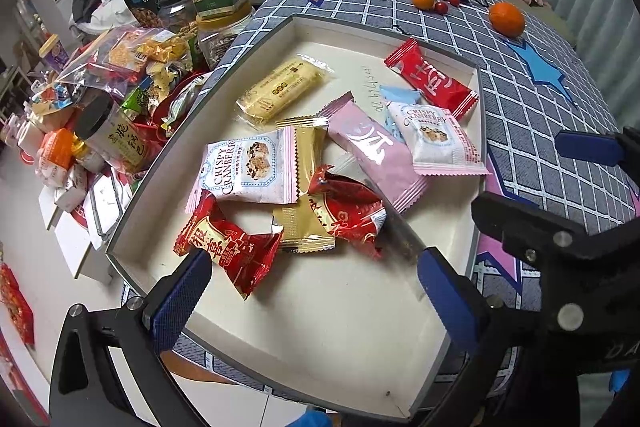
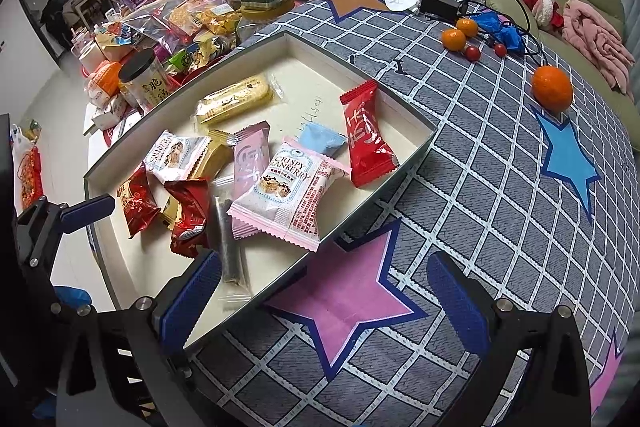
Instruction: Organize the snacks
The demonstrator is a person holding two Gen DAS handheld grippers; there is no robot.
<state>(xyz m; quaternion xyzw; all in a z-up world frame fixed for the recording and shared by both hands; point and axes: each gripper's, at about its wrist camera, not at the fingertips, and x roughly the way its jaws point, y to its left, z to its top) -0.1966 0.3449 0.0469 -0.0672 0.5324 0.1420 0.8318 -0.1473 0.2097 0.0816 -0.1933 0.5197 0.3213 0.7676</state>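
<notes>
Left gripper (image 1: 316,291) open, empty, over near end of shallow white tray (image 1: 360,339) on checked star-print cloth (image 1: 540,131). Left fingertip just beside red candy packet (image 1: 228,247). Tray holds scattered snacks: two Crispy Cranberry packs (image 1: 250,167), pink pack (image 1: 376,151), gold pack (image 1: 306,223), yellow bar (image 1: 280,87), long red pack (image 1: 432,79). Right gripper (image 1: 592,147) at right edge, state unclear. Orange (image 1: 506,19) on cloth beyond tray.

red packet (image 2: 366,139), pink packet (image 1: 378,155), grey checked cloth (image 2: 460,155)
</notes>
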